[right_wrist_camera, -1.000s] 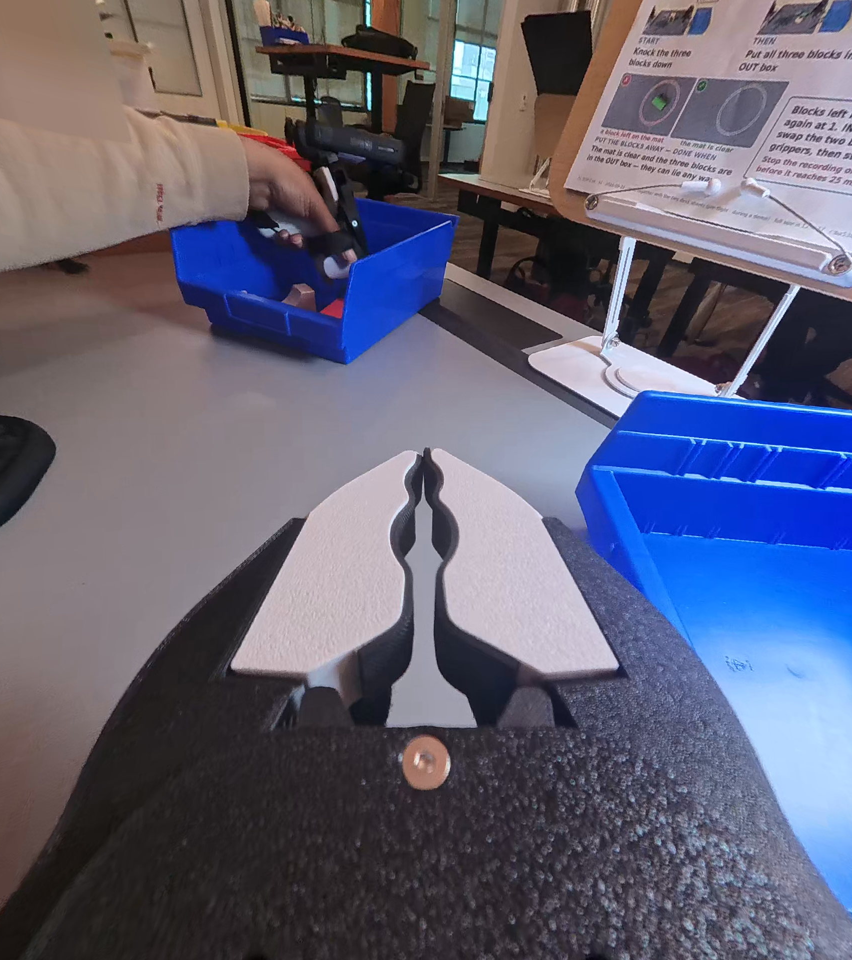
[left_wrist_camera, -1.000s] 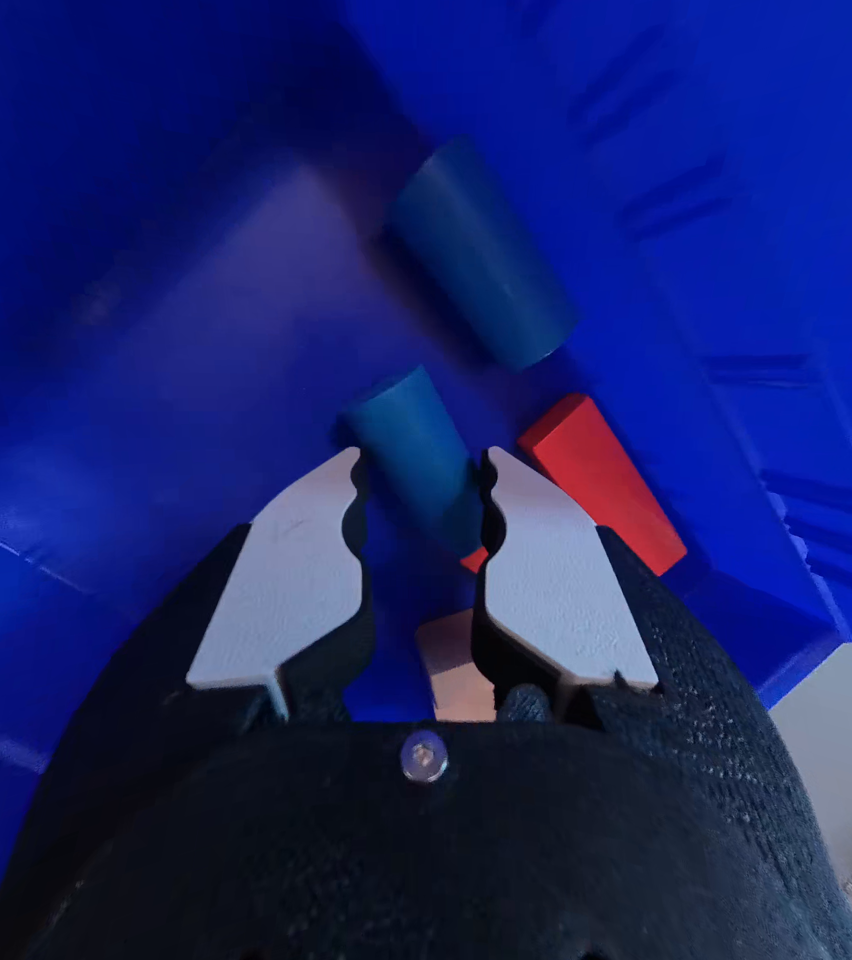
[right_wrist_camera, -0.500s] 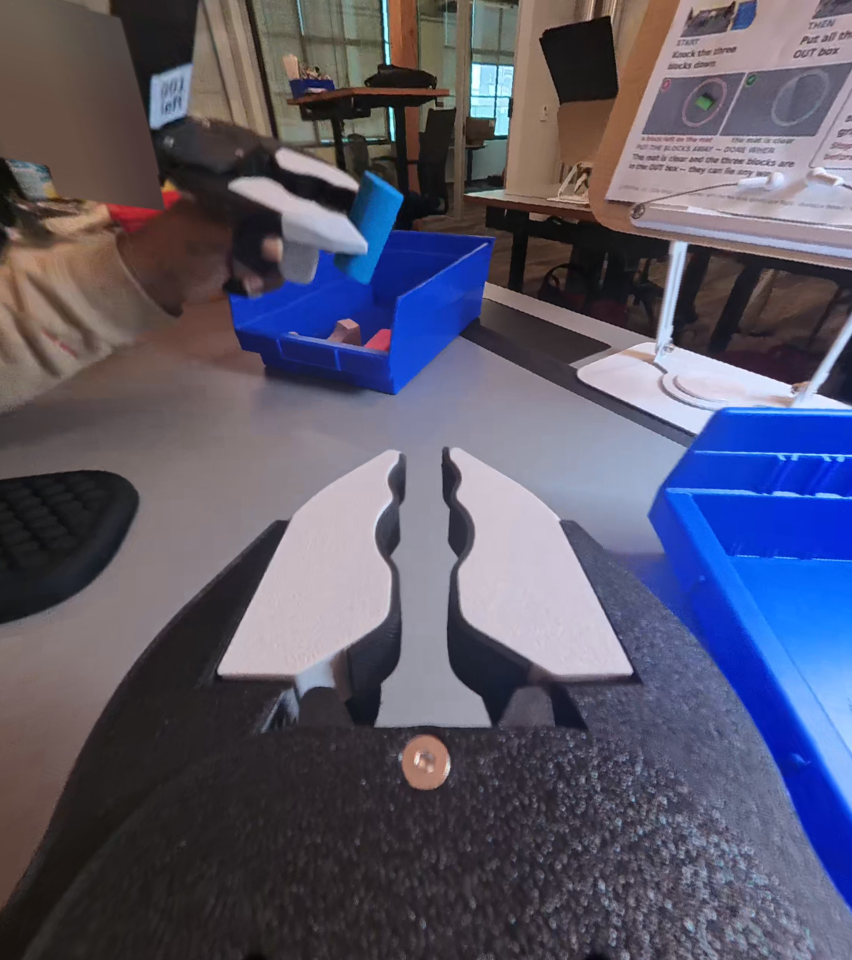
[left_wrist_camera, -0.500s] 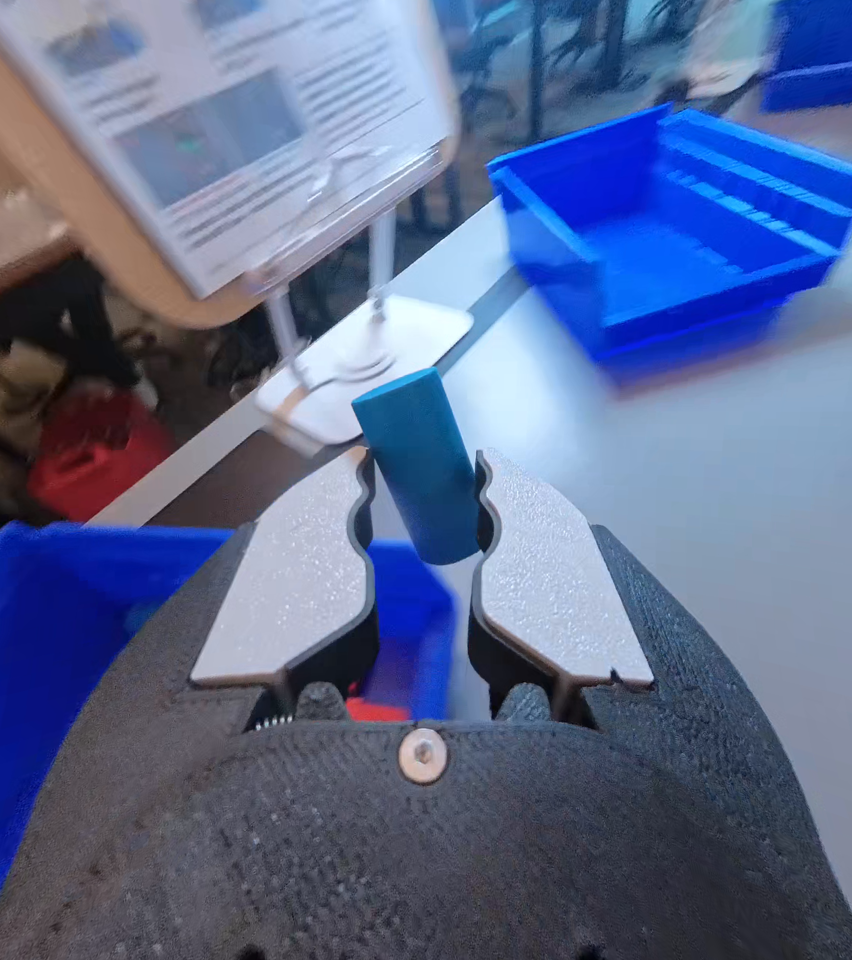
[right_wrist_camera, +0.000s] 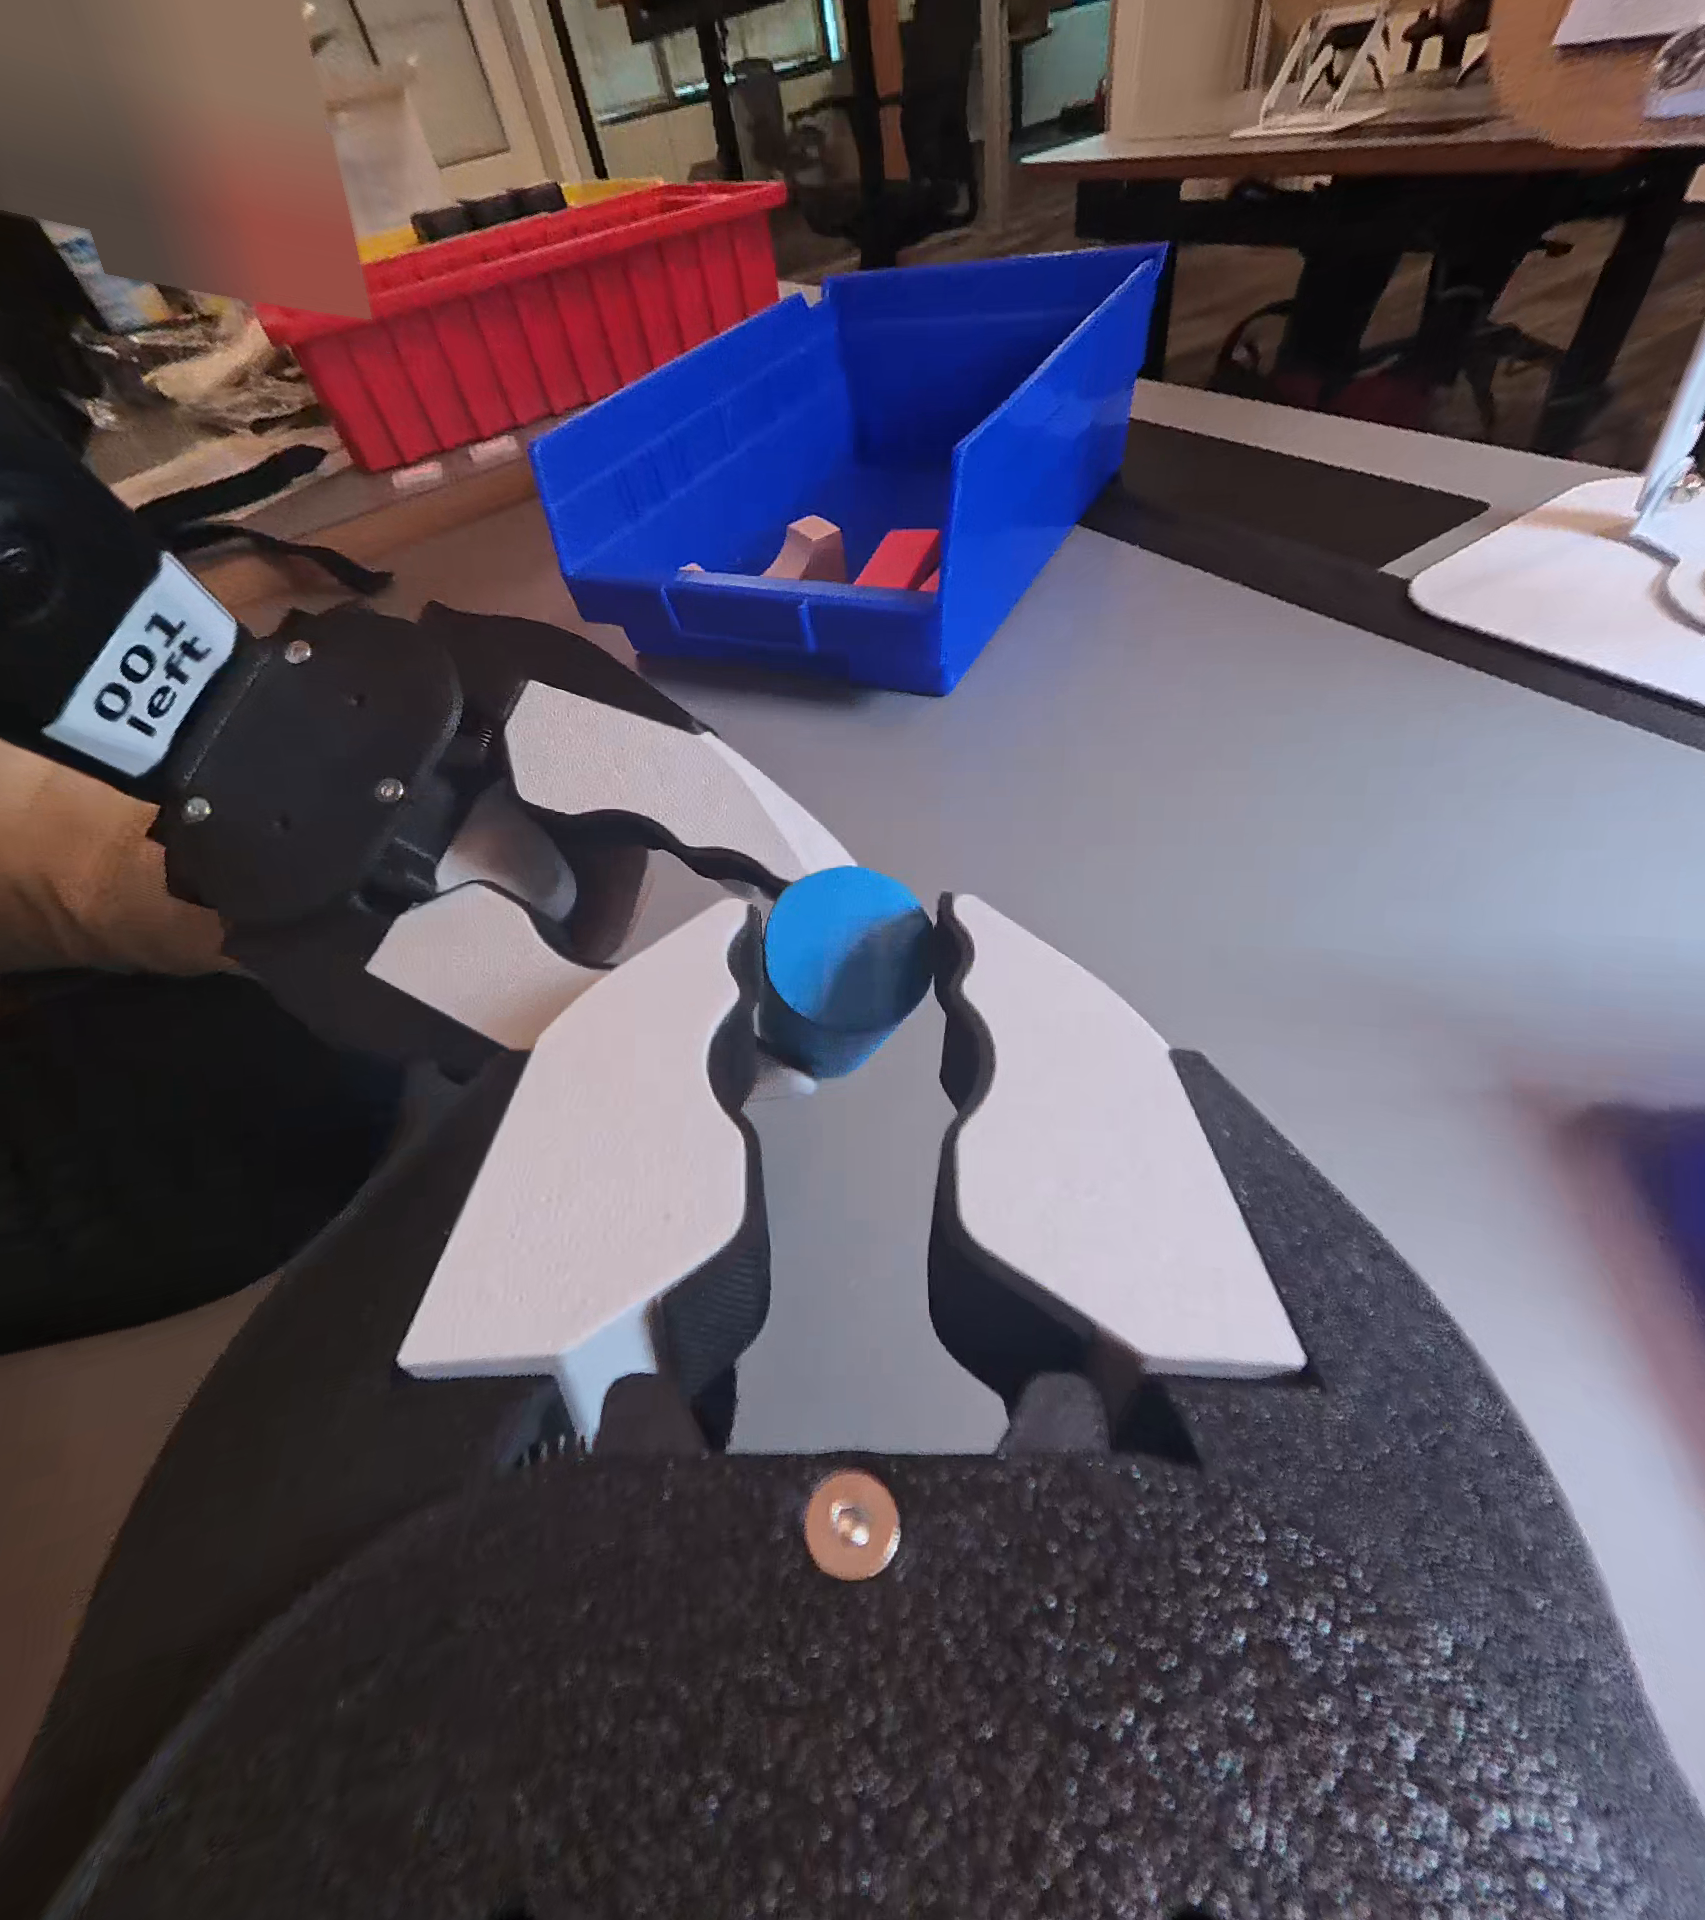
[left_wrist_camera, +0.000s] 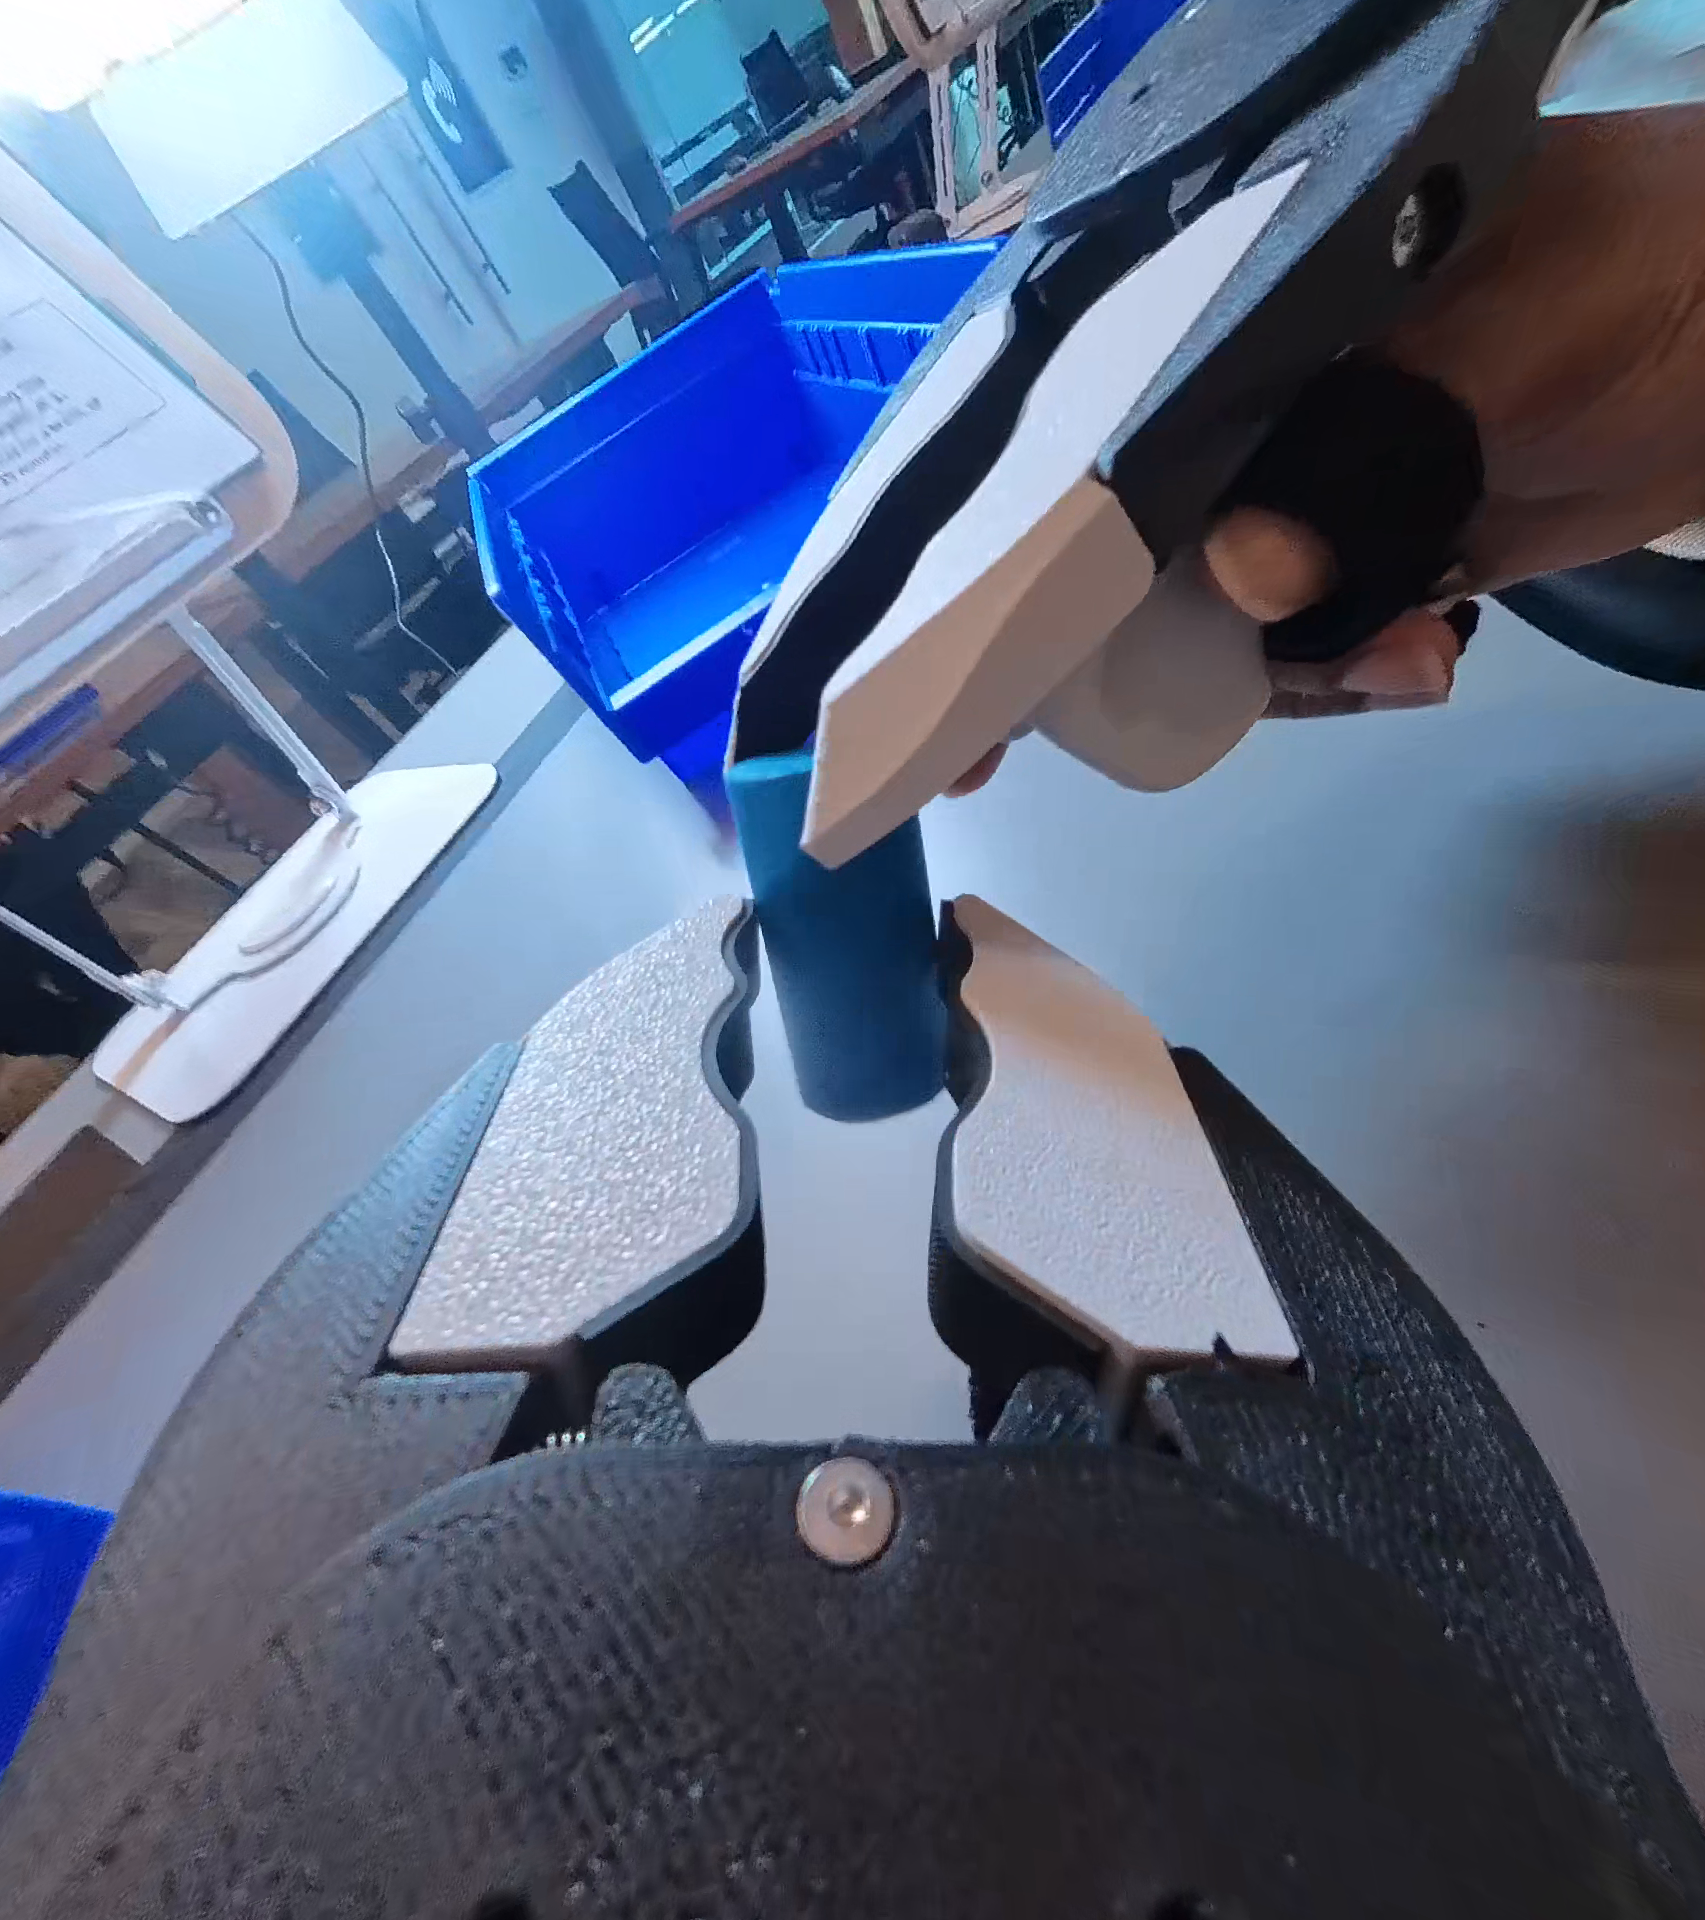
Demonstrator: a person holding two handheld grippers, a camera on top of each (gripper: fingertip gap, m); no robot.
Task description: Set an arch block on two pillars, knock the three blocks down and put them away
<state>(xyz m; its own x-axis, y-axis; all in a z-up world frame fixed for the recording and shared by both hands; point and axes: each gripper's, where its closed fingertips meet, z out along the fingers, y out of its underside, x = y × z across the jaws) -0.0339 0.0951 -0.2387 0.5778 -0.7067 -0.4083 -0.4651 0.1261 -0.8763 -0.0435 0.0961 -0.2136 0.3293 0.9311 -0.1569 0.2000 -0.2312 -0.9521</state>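
A blue cylinder block (left_wrist_camera: 848,987) is held in the air above the grey table (left_wrist_camera: 1347,935). My left gripper (left_wrist_camera: 843,914) is shut on its lower half, with both pads pressed on its sides. My right gripper (right_wrist_camera: 843,909) comes in from above and is shut on the block's upper end (right_wrist_camera: 843,966). In the left wrist view its two fingers (left_wrist_camera: 983,582) straddle the top of the block. In the right wrist view the left gripper's fingers (right_wrist_camera: 640,769) reach in from the left. A tan arch block (right_wrist_camera: 806,545) and a red block (right_wrist_camera: 895,561) lie in the far blue bin (right_wrist_camera: 1035,468).
An empty blue bin (left_wrist_camera: 682,540) stands behind the block in the left wrist view. A sign stand's white base (left_wrist_camera: 308,883) sits on the table edge. A red crate (right_wrist_camera: 536,301) is off the table at the back. A dark mat (right_wrist_camera: 100,1143) lies at the left. The grippers are tip to tip, or close to it.
My left gripper closed on the cylinder in the bin, lifted it out and carried it over the table. My right gripper opened, moved to the block and closed on its upper end.
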